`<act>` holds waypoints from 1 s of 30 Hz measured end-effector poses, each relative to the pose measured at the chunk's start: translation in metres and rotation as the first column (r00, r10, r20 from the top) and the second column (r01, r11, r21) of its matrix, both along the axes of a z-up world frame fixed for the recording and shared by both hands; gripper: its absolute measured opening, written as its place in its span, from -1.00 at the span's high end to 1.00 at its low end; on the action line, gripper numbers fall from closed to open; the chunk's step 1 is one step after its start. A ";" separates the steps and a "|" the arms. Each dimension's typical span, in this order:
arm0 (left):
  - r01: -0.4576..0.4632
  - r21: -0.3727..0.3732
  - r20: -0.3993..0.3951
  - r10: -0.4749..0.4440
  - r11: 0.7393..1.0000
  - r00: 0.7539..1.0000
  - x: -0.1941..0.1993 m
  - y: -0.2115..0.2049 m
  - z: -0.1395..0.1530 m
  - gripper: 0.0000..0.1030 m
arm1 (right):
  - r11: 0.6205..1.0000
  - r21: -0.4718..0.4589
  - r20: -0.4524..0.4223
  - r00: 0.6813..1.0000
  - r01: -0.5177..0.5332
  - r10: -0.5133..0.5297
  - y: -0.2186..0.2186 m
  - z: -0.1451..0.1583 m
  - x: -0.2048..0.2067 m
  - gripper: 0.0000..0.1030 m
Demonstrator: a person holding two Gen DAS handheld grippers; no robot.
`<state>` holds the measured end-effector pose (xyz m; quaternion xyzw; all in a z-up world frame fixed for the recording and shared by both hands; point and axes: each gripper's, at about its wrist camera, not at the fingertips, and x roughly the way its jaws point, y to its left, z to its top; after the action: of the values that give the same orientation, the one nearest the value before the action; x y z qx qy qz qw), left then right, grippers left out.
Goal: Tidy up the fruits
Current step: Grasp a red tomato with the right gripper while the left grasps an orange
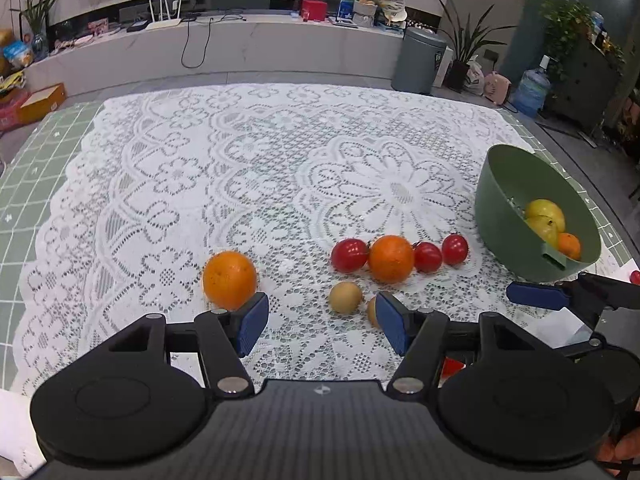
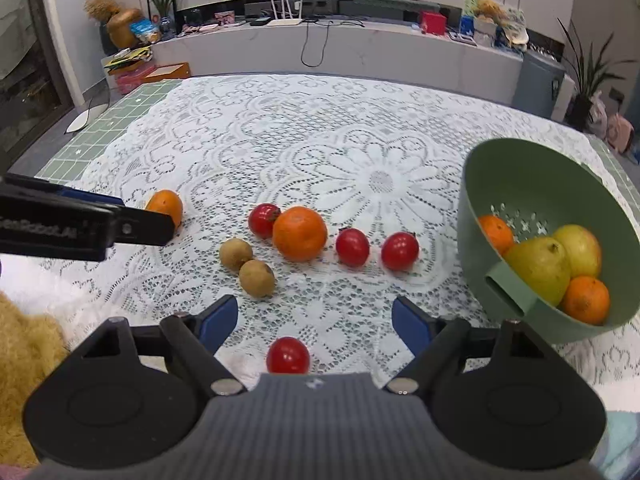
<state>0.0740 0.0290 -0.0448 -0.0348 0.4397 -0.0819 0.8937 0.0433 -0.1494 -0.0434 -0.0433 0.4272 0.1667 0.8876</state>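
Left wrist view: the left gripper [image 1: 322, 322] hangs wide, holding nothing, over the lace-covered counter [image 1: 168, 184]. Two oranges [image 1: 229, 279] lie loose, three tomatoes [image 1: 349, 255] line up in a row, and two brown fruits [image 1: 345, 297] sit close, one half hidden behind a pad. The green bowl [image 1: 508, 184] tilts at right.

Right wrist view: the right gripper [image 2: 314, 322] is wide too, empty, a fourth tomato [image 2: 288, 355] between its fingers. The bowl's opening faces the camera: two pears [image 2: 538, 266], two oranges inside.
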 end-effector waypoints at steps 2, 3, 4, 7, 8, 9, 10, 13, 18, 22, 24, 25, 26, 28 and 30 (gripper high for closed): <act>-0.001 -0.007 -0.003 0.001 1.000 1.000 0.000 0.002 -0.005 -0.41 | 1.000 0.000 -0.003 1.000 -0.005 0.005 0.002 -0.002 0.000 -0.51; 0.000 -0.011 -0.005 0.000 1.000 1.000 0.000 0.002 -0.007 -0.41 | 1.000 0.002 -0.006 1.000 -0.007 0.007 0.002 -0.003 0.001 -0.46; 0.001 -0.014 -0.006 -0.001 1.000 1.000 -0.001 0.002 -0.010 -0.41 | 1.000 0.005 -0.010 1.000 -0.008 0.008 0.002 -0.004 0.002 -0.41; 0.005 -0.017 -0.018 -0.006 1.000 1.000 -0.001 0.003 -0.017 -0.41 | 1.000 0.002 -0.016 1.000 -0.008 0.008 0.003 -0.007 0.003 -0.38; 0.007 -0.018 -0.019 -0.008 1.000 1.000 -0.002 0.003 -0.019 -0.41 | 1.000 -0.001 -0.016 1.000 -0.009 0.009 0.004 -0.008 0.004 -0.34; 0.009 -0.022 -0.020 -0.009 1.000 1.000 -0.003 0.004 -0.021 -0.41 | 1.000 -0.006 -0.016 1.000 -0.011 0.011 0.005 -0.009 0.003 -0.32; 0.010 -0.027 -0.019 -0.011 1.000 1.000 -0.004 0.005 -0.022 -0.41 | 1.000 -0.013 -0.016 1.000 -0.014 0.014 0.006 -0.010 0.003 -0.32; 0.015 -0.035 -0.014 -0.015 0.999 1.000 -0.007 0.007 -0.026 -0.41 | 0.999 -0.033 -0.004 1.000 -0.031 0.031 0.010 -0.010 0.000 -0.16; 0.023 -0.034 -0.010 -0.024 0.999 1.000 -0.010 0.007 -0.030 -0.41 | 0.997 -0.049 -0.010 0.998 -0.057 0.056 0.014 -0.012 0.000 -0.02; -0.014 -0.045 0.007 0.014 0.999 1.000 -0.009 0.013 -0.029 -0.41 | 0.997 -0.039 -0.026 0.998 -0.062 0.061 0.014 -0.014 0.002 0.01; -0.042 -0.062 -0.004 0.042 0.997 0.999 -0.007 0.019 -0.030 -0.41 | 0.997 -0.037 -0.035 0.997 -0.069 0.067 0.015 -0.015 0.002 0.01; -0.054 -0.069 -0.012 0.053 0.996 0.999 -0.006 0.021 -0.031 -0.40 | 0.997 -0.043 -0.040 0.997 -0.071 0.069 0.015 -0.016 0.002 0.01; -0.062 -0.076 -0.019 0.061 0.995 0.998 -0.005 0.023 -0.032 -0.40 | 0.996 -0.050 -0.048 0.996 -0.073 0.070 0.016 -0.017 0.002 0.01; -0.072 -0.083 -0.022 0.070 0.994 0.997 -0.005 0.025 -0.032 -0.40 | 0.996 -0.053 -0.066 0.995 -0.077 0.074 0.017 -0.019 0.001 0.01; -0.073 -0.086 -0.022 0.072 0.994 0.997 -0.005 0.026 -0.032 -0.40 | 0.994 -0.053 -0.082 0.993 -0.091 0.086 0.017 -0.020 -0.001 0.04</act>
<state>0.0692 0.0549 -0.0772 -0.0903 0.4426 -0.0681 0.8896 0.0420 -0.1322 -0.0633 -0.0807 0.4646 0.1952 0.8600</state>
